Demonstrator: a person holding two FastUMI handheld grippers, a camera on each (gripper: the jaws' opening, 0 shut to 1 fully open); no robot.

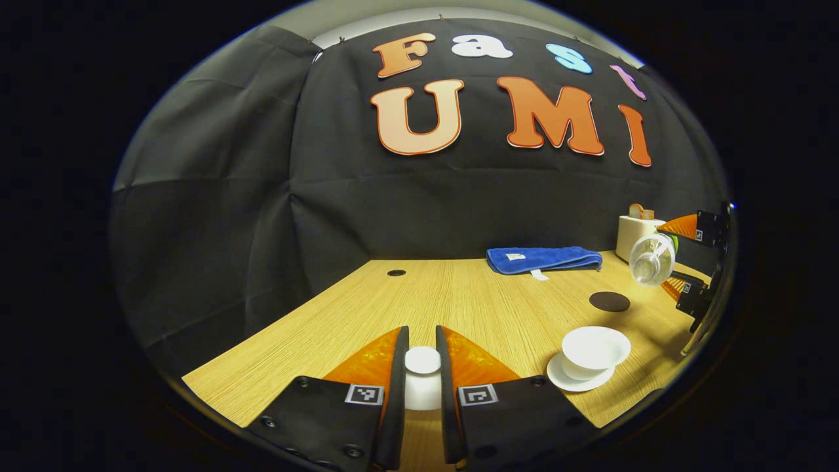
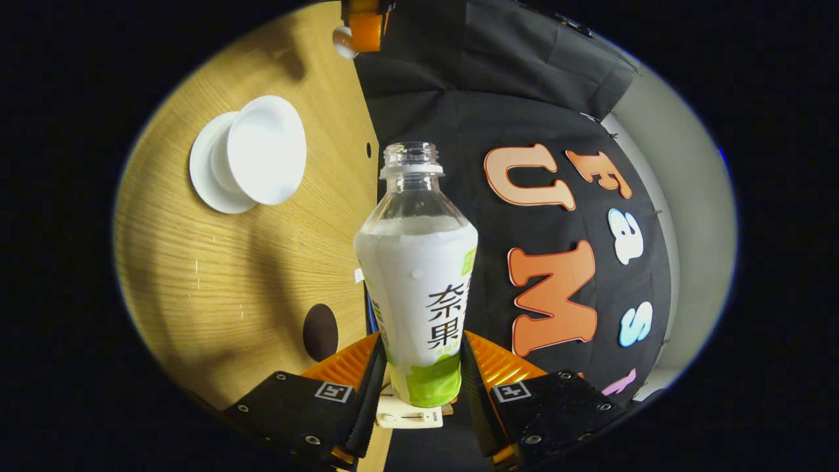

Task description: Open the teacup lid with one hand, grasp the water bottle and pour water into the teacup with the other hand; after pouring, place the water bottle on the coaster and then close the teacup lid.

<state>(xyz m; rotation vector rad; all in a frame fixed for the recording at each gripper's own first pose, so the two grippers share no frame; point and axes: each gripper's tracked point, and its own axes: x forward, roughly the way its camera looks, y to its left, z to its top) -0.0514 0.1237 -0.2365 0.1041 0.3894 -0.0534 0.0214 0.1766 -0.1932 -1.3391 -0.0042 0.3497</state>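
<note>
My left gripper [image 1: 423,346] is shut on the white teacup lid [image 1: 423,387], held low over the near table edge. To its right the open white teacup [image 1: 593,349] stands on its saucer [image 1: 577,382]. Beyond it lies the dark round coaster [image 1: 609,301]. At the far right my right gripper [image 1: 682,257] holds the clear water bottle [image 1: 652,259] tipped over in the air, mouth facing the cup side. In the right gripper view that gripper [image 2: 423,341] is shut on the uncapped bottle [image 2: 416,262], with the teacup [image 2: 265,157] and coaster [image 2: 320,332] off to the left. No stream of water is visible.
A folded blue towel [image 1: 544,259] lies at the back of the wooden table [image 1: 459,301]. A white toaster-like box [image 1: 637,233] stands in the back right corner. A small dark hole [image 1: 396,272] marks the table's far left.
</note>
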